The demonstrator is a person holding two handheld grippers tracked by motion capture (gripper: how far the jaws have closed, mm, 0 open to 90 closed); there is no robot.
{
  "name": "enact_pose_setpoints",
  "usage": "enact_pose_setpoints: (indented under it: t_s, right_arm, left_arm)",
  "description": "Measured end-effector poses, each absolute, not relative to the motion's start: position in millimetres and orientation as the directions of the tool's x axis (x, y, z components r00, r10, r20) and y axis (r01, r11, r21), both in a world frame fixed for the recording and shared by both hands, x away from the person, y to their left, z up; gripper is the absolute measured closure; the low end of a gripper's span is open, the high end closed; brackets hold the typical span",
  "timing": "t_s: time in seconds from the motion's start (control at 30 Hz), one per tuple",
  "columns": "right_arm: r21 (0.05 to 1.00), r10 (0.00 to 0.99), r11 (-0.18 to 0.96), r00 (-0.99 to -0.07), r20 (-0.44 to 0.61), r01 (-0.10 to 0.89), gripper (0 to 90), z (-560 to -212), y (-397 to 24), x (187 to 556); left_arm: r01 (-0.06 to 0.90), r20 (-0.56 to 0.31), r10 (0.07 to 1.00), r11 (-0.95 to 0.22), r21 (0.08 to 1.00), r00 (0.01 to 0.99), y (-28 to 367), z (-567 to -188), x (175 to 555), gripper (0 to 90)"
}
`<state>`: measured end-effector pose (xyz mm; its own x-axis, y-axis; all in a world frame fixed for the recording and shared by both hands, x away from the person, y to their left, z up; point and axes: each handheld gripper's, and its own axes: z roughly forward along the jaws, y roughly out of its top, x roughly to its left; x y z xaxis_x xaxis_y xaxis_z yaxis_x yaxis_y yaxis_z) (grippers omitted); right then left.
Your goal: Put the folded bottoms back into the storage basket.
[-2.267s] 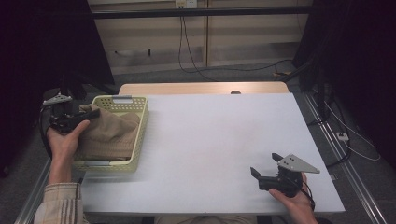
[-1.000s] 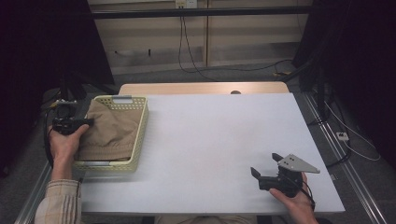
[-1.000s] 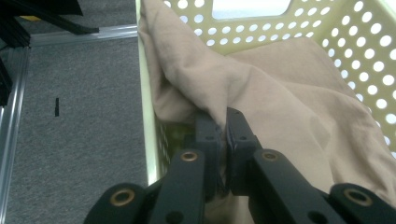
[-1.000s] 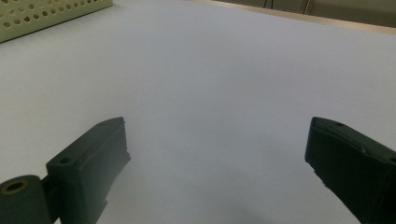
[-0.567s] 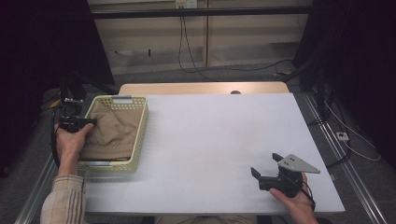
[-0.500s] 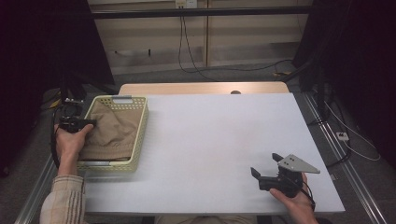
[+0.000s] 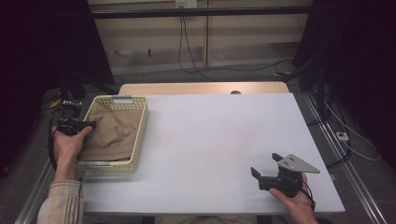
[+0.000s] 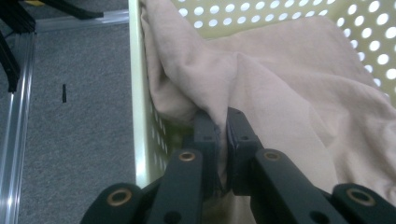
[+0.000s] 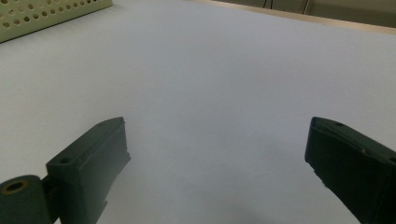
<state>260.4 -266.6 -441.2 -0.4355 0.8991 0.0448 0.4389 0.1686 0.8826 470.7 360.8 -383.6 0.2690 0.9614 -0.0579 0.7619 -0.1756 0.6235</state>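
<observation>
A tan cloth lies bunched in a pale yellow perforated basket at the table's left edge. My left gripper reaches over the basket's left rim. In the left gripper view its jaws stand nearly together, and the left gripper is shut on a raised fold of the tan cloth, right beside the basket's wall. My right gripper rests in a hand near the front right of the table. The right gripper is open, with only bare table between its jaws.
The white table stretches between the basket and the right gripper. A grey floor and a metal rail lie just left of the basket. The basket's corner sits far off in the right gripper view. Cables hang behind the table.
The cloth, heaped high over the basket at first, now lies lower inside it. My left gripper has shifted slightly at the basket's left rim. The right gripper has stayed put.
</observation>
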Motion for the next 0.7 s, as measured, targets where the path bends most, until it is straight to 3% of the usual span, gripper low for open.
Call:
enact_pose_setpoints:
  t_s: [0.17, 0.5, 0.7]
  right_arm:
    - [0.884, 0.899, 0.167, -0.436, 0.046, 0.437, 5.9, -441.2, -266.0, 260.6]
    - [0.883, 0.900, 0.167, -0.433, 0.045, 0.439, 5.8, -441.3, -266.5, 260.9]
    - [0.882, 0.899, 0.169, -0.436, 0.044, 0.439, 5.9, -441.1, -266.8, 260.5]
  left_arm:
    - [0.748, -0.072, 0.963, -0.152, 0.646, 0.258, 365.6, -378.3, 464.8, 74.8]
    - [0.613, -0.096, 0.943, -0.128, 0.780, 0.319, 350.6, -352.4, 450.4, 47.5]
    - [0.573, -0.058, 0.915, -0.199, 0.795, 0.399, 326.8, -355.0, 461.3, 55.9]
